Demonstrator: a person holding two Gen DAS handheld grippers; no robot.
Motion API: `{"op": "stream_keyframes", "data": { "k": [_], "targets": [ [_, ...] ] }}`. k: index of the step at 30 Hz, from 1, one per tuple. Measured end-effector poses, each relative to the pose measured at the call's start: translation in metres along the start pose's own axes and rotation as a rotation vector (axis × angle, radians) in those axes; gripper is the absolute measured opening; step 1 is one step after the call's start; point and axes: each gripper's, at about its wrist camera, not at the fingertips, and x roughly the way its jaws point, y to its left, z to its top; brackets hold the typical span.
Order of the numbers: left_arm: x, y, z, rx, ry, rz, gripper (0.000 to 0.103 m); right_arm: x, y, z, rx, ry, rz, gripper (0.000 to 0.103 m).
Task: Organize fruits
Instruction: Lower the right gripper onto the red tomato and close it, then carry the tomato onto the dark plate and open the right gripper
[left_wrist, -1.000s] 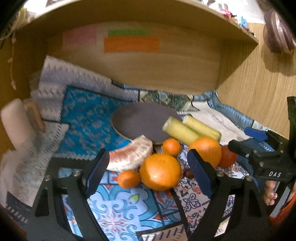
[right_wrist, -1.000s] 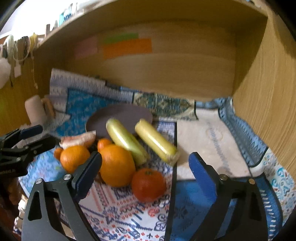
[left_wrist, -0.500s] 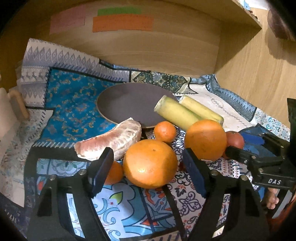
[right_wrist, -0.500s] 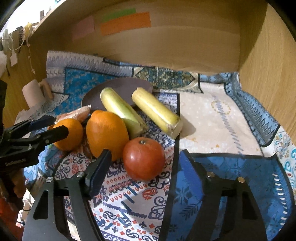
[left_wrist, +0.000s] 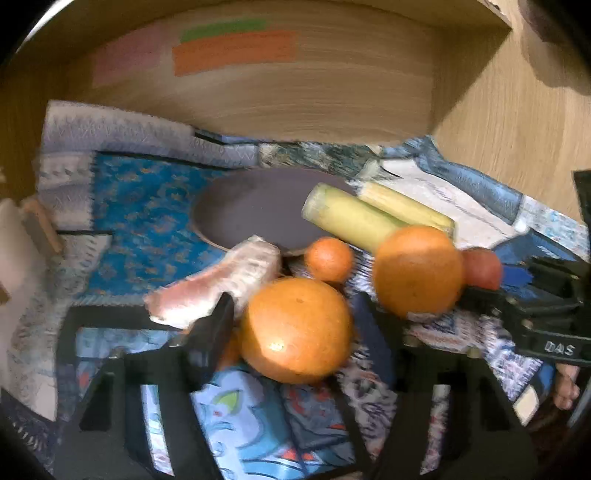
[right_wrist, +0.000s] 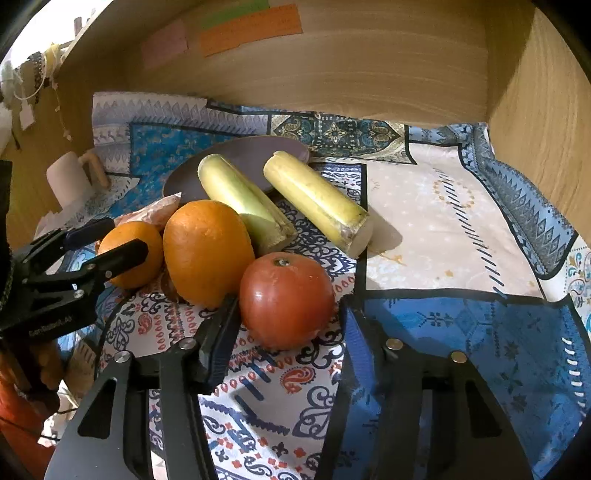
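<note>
My left gripper is open with its fingers on either side of a large orange, close to its flanks. My right gripper is open around a red tomato, with a small gap on the right side. A second large orange lies between them, also in the left wrist view. Two yellow-green banana pieces lean on a dark plate. A pomelo segment and a small tangerine lie beside the plate.
Everything sits on a patterned blue cloth inside a wooden shelf with back wall and right wall. A white mug stands at the left. Another small tangerine hides behind my left finger.
Both grippers have moved forward and lower. The left now straddles the large orange and the right now straddles the tomato. Both jaws have narrowed somewhat.
</note>
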Motion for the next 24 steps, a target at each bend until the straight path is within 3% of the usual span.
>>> {"op": "stream_keyframes", "data": {
  "k": [4, 14, 24],
  "targets": [
    [0.001, -0.002, 0.000, 0.009, 0.001, 0.003, 0.063, 0.000, 0.001, 0.000, 0.007, -0.004, 0.002, 0.045],
    [-0.005, 0.009, 0.004, -0.056, 0.029, -0.072, 0.061, -0.019, -0.001, 0.007, 0.015, -0.066, -0.001, 0.044],
    [-0.036, 0.017, 0.026, -0.037, -0.071, -0.016, 0.061, -0.035, 0.005, 0.031, -0.037, -0.136, -0.041, 0.044]
  ]
}}
